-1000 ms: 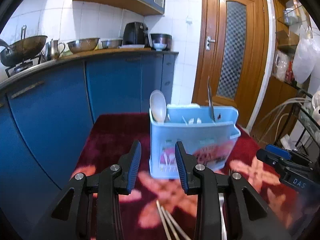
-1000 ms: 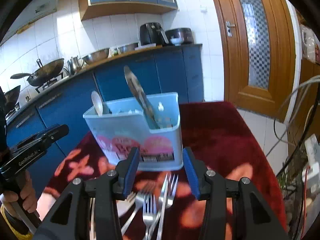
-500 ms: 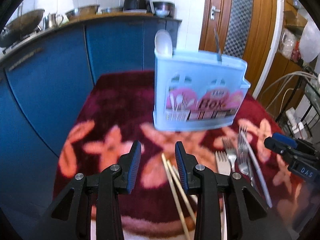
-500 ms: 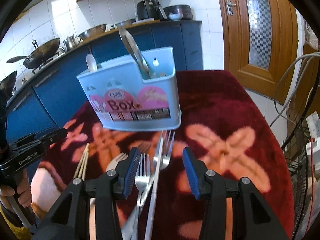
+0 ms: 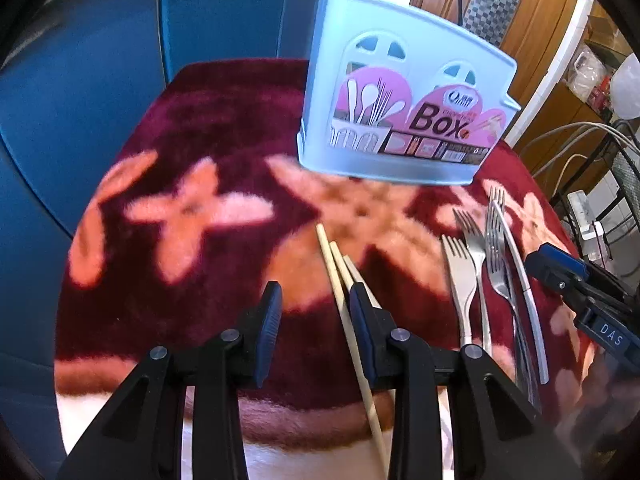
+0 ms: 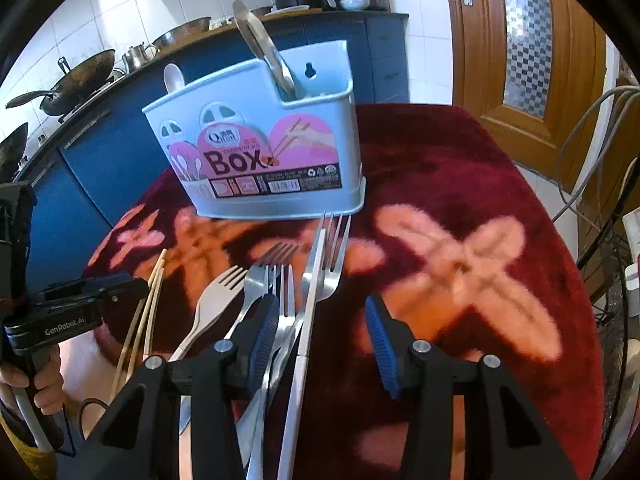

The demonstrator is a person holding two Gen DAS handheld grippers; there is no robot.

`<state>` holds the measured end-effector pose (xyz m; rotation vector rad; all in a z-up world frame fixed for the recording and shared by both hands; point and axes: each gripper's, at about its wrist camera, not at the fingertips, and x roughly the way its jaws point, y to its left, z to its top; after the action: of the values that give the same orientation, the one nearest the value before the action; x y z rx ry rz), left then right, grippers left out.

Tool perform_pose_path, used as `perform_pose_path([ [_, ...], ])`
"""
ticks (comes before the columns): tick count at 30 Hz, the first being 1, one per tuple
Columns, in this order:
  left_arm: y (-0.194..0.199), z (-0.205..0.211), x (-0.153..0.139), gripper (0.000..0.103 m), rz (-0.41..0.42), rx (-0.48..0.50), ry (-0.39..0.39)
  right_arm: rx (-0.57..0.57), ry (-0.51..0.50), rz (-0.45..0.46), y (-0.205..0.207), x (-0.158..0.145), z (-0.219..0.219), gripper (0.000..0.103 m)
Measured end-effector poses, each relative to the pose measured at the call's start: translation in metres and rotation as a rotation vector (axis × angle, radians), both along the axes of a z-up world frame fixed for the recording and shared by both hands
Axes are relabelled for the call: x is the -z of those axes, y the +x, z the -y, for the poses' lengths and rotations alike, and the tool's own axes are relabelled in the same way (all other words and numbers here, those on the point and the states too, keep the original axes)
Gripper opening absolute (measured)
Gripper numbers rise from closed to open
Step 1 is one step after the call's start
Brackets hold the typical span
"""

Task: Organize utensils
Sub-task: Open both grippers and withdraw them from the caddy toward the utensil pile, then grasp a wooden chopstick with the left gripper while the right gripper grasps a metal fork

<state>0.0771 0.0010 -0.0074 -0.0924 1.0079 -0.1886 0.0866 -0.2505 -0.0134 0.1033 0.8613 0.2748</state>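
The left gripper (image 5: 316, 308) hangs parted over chopsticks (image 5: 340, 272); the right gripper (image 6: 320, 320) gapes above forks (image 6: 280, 280); utensil box (image 6: 260, 148) at twelve o'clock.

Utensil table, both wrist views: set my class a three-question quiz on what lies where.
1. True or false: the chopsticks lie left of the forks in the left wrist view.
2. Which word is printed large on the caddy?
3. Is the left gripper A) holding a fork, B) empty, C) holding a spoon?

Key: 1 true; 2 Box; 3 B.
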Motion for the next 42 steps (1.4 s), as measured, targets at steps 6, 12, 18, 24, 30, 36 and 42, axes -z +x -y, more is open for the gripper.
perform_pose_path([
  [6,0.002,0.002,0.002,0.035,0.001,0.018,0.020,0.003,0.001,-0.047,0.006,0.009,0.002,0.040],
  [12,0.009,0.008,0.003,0.036,-0.007,0.038,0.050,-0.006,0.011,-0.082,0.011,0.015,0.003,0.031],
  [18,0.021,0.016,0.004,0.036,-0.019,0.063,0.103,-0.033,0.002,-0.120,0.018,0.014,0.000,0.027],
  [24,0.033,0.018,0.005,0.035,-0.058,0.094,0.110,-0.058,0.011,-0.190,0.033,0.013,0.001,0.023],
  [30,0.043,0.021,0.005,0.019,-0.083,0.114,0.107,-0.095,0.006,-0.241,0.043,0.012,-0.003,0.009],
  [36,0.044,0.020,0.000,0.003,-0.092,0.108,0.057,-0.107,0.005,-0.251,0.043,0.011,-0.006,0.008],
  [42,0.032,0.016,-0.008,0.002,-0.066,0.105,0.000,-0.098,0.083,-0.219,0.034,0.005,0.000,0.007],
])
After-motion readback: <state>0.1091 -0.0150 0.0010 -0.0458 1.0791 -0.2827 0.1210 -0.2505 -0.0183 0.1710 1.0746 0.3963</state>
